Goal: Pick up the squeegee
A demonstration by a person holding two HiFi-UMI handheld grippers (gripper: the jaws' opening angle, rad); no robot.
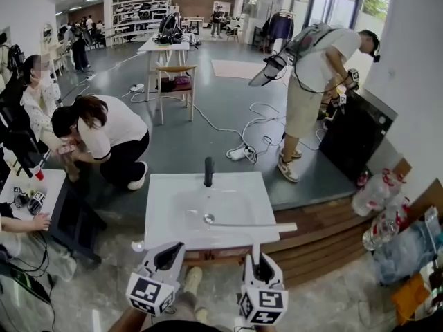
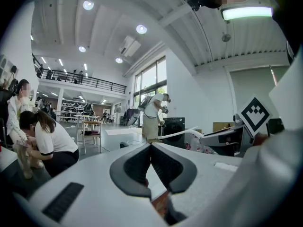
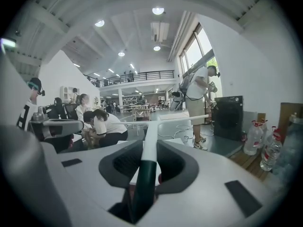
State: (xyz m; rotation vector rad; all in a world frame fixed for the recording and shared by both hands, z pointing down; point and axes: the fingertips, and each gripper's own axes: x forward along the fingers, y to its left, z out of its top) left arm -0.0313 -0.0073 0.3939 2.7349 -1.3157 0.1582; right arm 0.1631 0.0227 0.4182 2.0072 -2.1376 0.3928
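The right gripper [image 1: 257, 254] clamps the squeegee [image 1: 252, 224] by its handle, which points straight ahead, blade crosswise over the white sink [image 1: 166, 199]; the left gripper [image 1: 173, 249] is closed, empty.

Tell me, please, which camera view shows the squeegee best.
The head view: the whole squeegee shows, blade crosswise over the sink, handle in the right gripper. The right gripper view shows it end-on, handle clamped between the jaws. The left gripper view catches its blade side-on.
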